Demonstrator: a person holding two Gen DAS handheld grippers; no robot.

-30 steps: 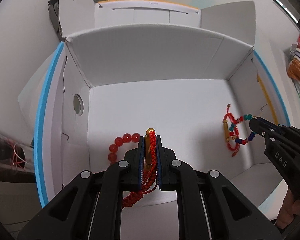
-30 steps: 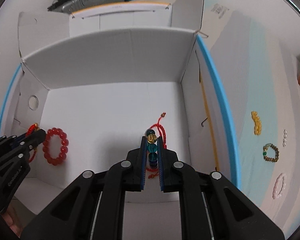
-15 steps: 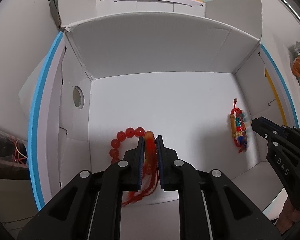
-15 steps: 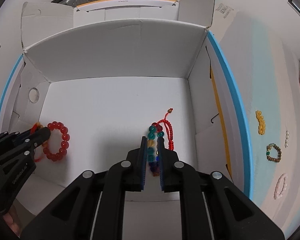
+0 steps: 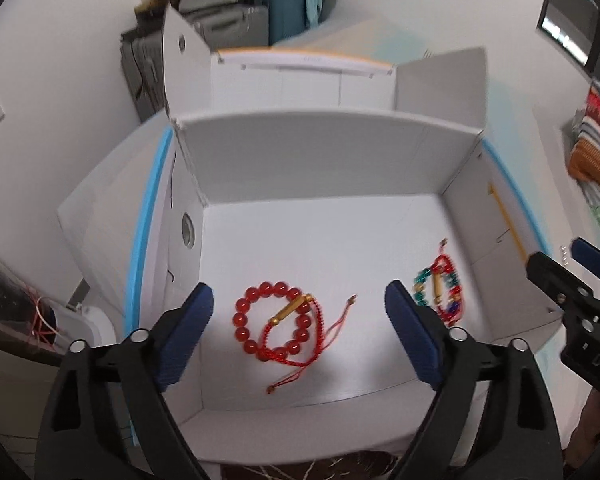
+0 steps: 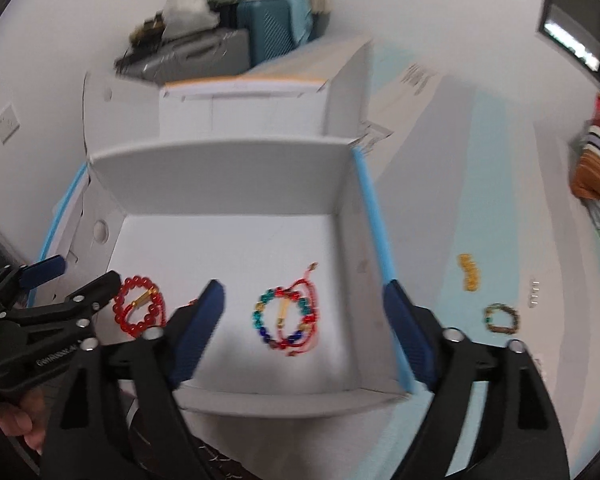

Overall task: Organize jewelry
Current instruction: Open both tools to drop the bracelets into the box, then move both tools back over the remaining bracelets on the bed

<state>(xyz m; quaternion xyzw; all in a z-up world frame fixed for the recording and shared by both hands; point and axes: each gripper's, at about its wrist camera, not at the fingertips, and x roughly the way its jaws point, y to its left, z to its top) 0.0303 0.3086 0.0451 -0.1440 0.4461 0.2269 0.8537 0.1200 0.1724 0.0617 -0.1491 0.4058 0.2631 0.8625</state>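
Note:
An open white cardboard box (image 5: 324, 160) (image 6: 228, 176) holds the jewelry. A red bead bracelet (image 5: 256, 312) lies on its floor at the left, with a red cord bracelet with a gold tube (image 5: 296, 332) on top of it. A multicoloured bead bracelet tangled with a red cord bracelet (image 6: 286, 316) (image 5: 440, 292) lies at the right. My left gripper (image 5: 300, 328) is wide open and empty above the red pair. My right gripper (image 6: 304, 324) is wide open and empty above the multicoloured pair.
On the pale blue table right of the box lie a yellow bead bracelet (image 6: 470, 272), a brown and green bead bracelet (image 6: 500, 318) and small pearl pieces (image 6: 534, 292). Suitcases (image 5: 276, 8) stand behind the box. Folded clothes (image 5: 596, 152) are at the far right.
Both grippers opened and let go of their bracelets, which now lie on the box floor. Both grippers pulled back and up from the box.

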